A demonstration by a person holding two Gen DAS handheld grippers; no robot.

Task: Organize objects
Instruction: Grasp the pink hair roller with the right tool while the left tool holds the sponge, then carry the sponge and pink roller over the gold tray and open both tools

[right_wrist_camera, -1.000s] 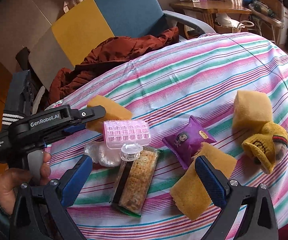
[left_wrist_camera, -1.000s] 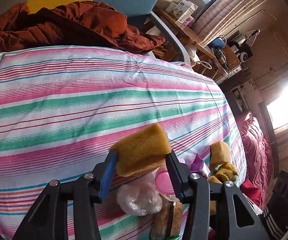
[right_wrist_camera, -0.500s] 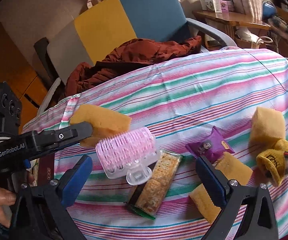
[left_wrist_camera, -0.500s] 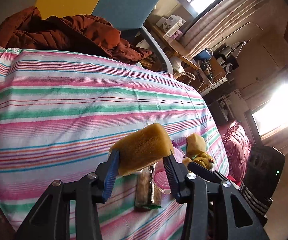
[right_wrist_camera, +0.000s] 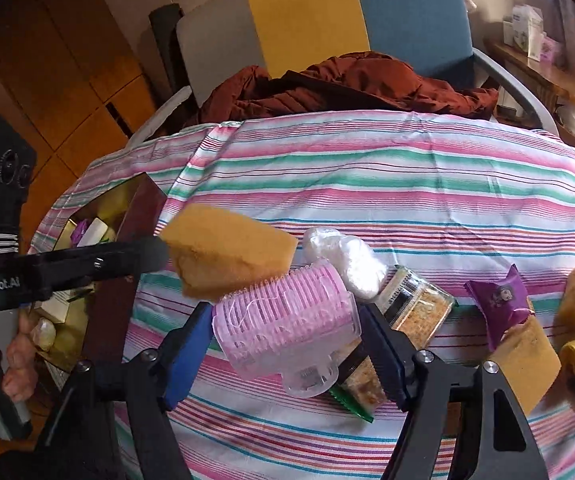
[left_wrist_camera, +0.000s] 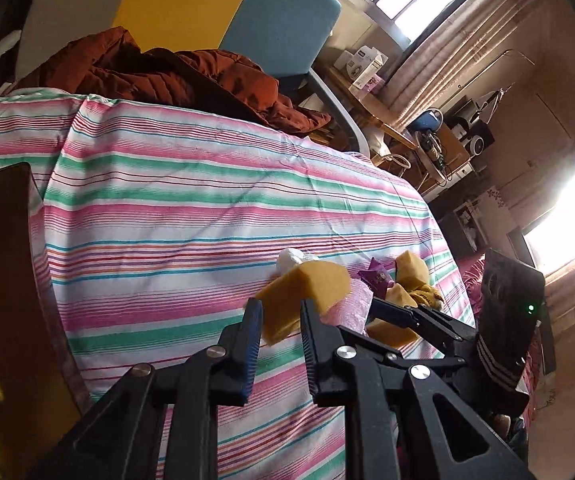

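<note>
1. The left gripper (left_wrist_camera: 280,322) has its jaws clamped hard on one end of a yellow sponge (right_wrist_camera: 229,250). Its soft foam is squashed thin, so it could spring free before reaching the dark box (right_wrist_camera: 127,216) at the counter's left edge
2. The right gripper (right_wrist_camera: 287,344) has just been closing its jaws; they now sit half apart against a pink hair roller (right_wrist_camera: 287,316), a ribbed plastic cylinder that could roll or pop out
3. A crinkly clear bag (right_wrist_camera: 347,260) and a glossy cracker packet (right_wrist_camera: 407,312) lie just behind the roller on the striped cloth (right_wrist_camera: 367,184) and might get dragged along
</note>
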